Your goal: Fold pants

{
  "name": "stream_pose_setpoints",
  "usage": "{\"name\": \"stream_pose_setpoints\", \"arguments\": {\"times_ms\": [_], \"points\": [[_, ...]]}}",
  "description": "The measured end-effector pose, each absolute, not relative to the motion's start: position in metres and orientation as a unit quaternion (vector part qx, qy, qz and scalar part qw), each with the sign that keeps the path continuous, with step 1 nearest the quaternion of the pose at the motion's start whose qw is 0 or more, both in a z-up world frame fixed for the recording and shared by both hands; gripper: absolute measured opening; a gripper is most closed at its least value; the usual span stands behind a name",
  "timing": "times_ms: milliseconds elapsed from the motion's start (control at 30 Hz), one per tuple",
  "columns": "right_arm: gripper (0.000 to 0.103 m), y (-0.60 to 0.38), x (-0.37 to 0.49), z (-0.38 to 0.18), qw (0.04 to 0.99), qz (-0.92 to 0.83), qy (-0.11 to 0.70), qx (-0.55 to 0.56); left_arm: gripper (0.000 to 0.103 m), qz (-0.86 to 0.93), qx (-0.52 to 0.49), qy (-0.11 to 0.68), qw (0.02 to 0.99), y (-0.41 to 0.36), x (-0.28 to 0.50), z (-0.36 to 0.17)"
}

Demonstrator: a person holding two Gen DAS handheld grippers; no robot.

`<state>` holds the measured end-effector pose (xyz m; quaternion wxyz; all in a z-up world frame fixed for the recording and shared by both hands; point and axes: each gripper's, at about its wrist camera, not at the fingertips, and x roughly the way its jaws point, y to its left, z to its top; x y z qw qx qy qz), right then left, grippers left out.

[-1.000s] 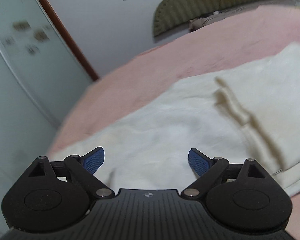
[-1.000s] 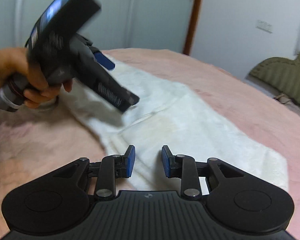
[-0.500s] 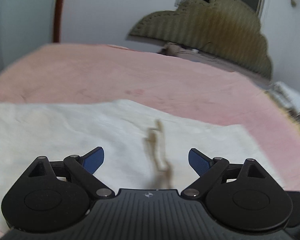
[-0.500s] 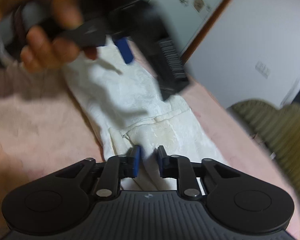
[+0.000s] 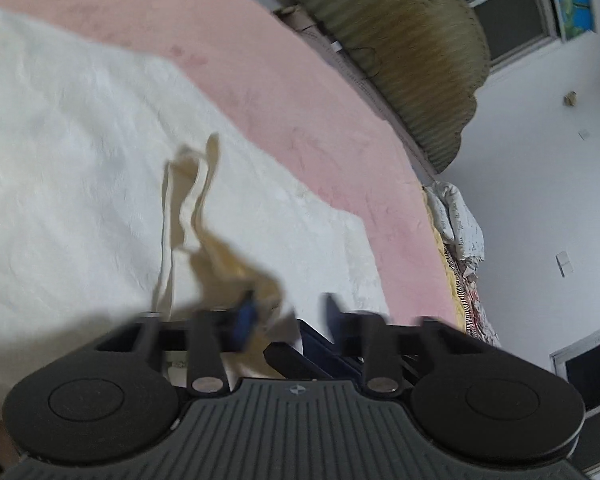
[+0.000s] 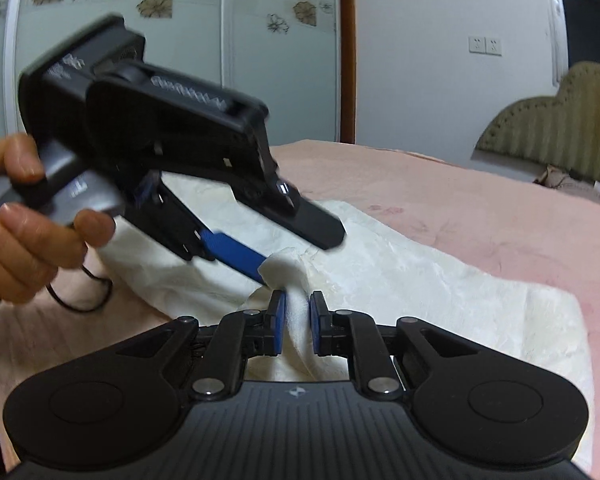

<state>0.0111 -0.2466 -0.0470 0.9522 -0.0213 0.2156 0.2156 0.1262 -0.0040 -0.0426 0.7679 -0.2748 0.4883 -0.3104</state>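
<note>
White pants lie spread on a pink bed, with a tan drawstring trailing from the waist. My left gripper is blurred and its jaws are closing. The drawstring end and a bit of waist cloth sit between them, against the left pad only. In the right wrist view a hand holds the left gripper tilted over the pants, its blue finger touching a raised lump of cloth. My right gripper is shut on a ridge of the white cloth just below that lump.
An olive padded headboard stands at the far end of the bed. A wardrobe with flowered glass doors and a white wall rise behind. A thin black cable lies on the bedding at the left. Bedding is piled beside the bed.
The left gripper has rolled and swung towards the waist, and its wide jaws have narrowed around the drawstring end. The right jaws have closed on a fold of the cloth.
</note>
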Motion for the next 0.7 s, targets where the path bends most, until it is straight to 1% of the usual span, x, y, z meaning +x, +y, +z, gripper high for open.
{"name": "stream_pose_setpoints", "arguments": {"times_ms": [67,167,233,267,367,467,600,700], "points": [[0.016,-0.249,0.008,-0.043,0.944,0.231,0.233,-0.014,0.011,-0.295,-0.278,0.488,0.773,-0.005,0.126,-0.049],[0.016,-0.270,0.003,-0.032,0.945,0.240,0.219,0.031,0.010,-0.279,-0.284,0.474,0.786,0.002,0.125,-0.050],[0.016,-0.289,0.008,-0.030,0.951,0.211,0.213,0.074,0.010,-0.267,-0.271,0.459,0.803,0.005,0.121,-0.046],[0.016,-0.294,0.012,-0.031,0.956,0.181,0.219,0.077,0.010,-0.267,-0.265,0.454,0.808,0.006,0.119,-0.043],[0.016,-0.286,0.028,-0.042,0.957,0.120,0.262,0.037,0.010,-0.267,-0.259,0.449,0.812,0.009,0.110,-0.042],[0.016,-0.264,0.029,-0.052,0.943,0.169,0.284,0.038,0.010,-0.258,-0.231,0.451,0.822,0.012,0.101,-0.043],[0.015,-0.235,0.029,-0.053,0.939,0.185,0.287,-0.025,0.011,-0.250,-0.234,0.464,0.817,0.019,0.102,-0.058],[0.016,-0.241,0.032,-0.051,0.944,0.172,0.283,0.007,0.015,-0.255,-0.239,0.467,0.812,0.024,0.103,-0.058]]}}
